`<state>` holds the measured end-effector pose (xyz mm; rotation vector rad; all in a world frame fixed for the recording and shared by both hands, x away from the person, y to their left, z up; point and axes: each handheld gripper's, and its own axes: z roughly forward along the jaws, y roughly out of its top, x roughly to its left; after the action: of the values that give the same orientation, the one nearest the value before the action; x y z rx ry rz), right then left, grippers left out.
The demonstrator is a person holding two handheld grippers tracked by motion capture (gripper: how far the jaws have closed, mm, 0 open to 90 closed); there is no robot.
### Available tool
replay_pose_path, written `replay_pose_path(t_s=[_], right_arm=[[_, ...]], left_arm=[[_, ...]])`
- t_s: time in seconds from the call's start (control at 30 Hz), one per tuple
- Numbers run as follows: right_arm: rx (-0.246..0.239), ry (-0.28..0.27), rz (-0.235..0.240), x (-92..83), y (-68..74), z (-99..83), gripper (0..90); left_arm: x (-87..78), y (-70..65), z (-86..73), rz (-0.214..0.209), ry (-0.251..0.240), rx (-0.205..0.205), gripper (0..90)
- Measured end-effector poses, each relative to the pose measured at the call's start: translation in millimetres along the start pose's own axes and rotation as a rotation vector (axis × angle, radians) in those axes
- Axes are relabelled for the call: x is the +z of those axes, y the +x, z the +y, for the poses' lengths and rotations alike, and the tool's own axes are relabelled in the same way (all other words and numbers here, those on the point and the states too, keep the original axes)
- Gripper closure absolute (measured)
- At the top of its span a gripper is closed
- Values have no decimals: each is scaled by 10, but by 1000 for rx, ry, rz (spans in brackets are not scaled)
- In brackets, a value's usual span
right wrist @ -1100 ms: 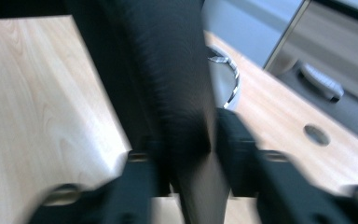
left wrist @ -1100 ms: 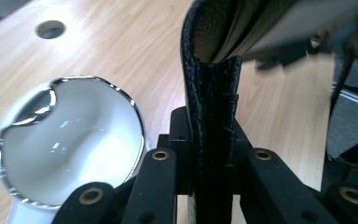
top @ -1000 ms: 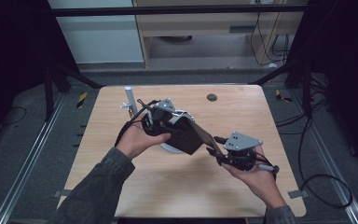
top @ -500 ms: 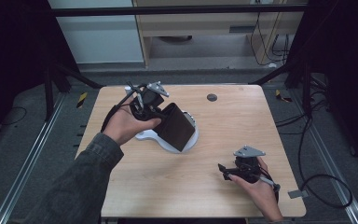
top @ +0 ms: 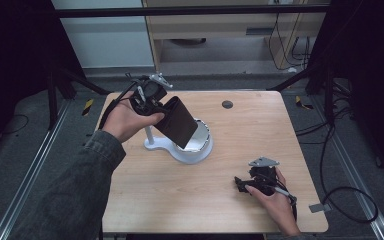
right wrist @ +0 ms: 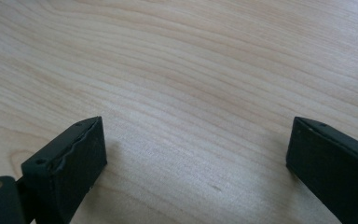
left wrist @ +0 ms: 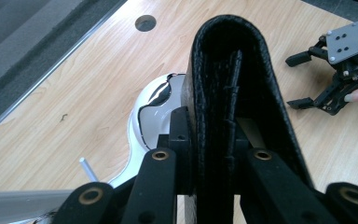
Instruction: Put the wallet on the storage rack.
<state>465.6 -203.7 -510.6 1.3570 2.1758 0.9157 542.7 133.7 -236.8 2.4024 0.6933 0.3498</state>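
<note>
Two grippers, high view: your left gripper (top: pixel 166 114) is raised over the far left part of the wooden table (top: pixel 240 135), your right gripper (top: pixel 243 183) sits low near the front right edge, and the two are well apart.
Left hand, high view: your left hand (top: pixel 125 117) wraps the gripper body, with the cable trailing off to the left.
Black case, high view: the black leather case (top: pixel 176 121) hangs tilted from your left gripper, above the white stand (top: pixel 184 149), whose upright post sits beside your hand and whose shiny round dish lies behind and under the case.
Table, high view: a small dark round hole (top: pixel 227 104) sits near the far edge, apart from everything else.
Left tool, left gripper view: your jaws are clamped on the black leather case (left wrist: pixel 235 88), one on each side of its folded body, its rounded end pointing away from you.
Surroundings, left gripper view: the white stand (left wrist: pixel 142 121) lies beyond on the left, and your other gripper (left wrist: pixel 335 70) rests on the wood at upper right, a fingertip touching it.
Right tool, right gripper view: your right gripper (right wrist: pixel 196 161) has its jaws spread wide with nothing between them, just above the bare wooden table (right wrist: pixel 191 70).
</note>
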Motion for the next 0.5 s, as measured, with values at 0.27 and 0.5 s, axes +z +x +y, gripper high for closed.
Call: replay_pose_path(t_s=[0.27,0.5], right_arm=[[9,-19,-6,11,-4,-16,40],[11,-19,-7,13,-2,-15,39]], left_arm=[[61,20,49,12,8,5,791],[148,46,60,15,26,10,791]])
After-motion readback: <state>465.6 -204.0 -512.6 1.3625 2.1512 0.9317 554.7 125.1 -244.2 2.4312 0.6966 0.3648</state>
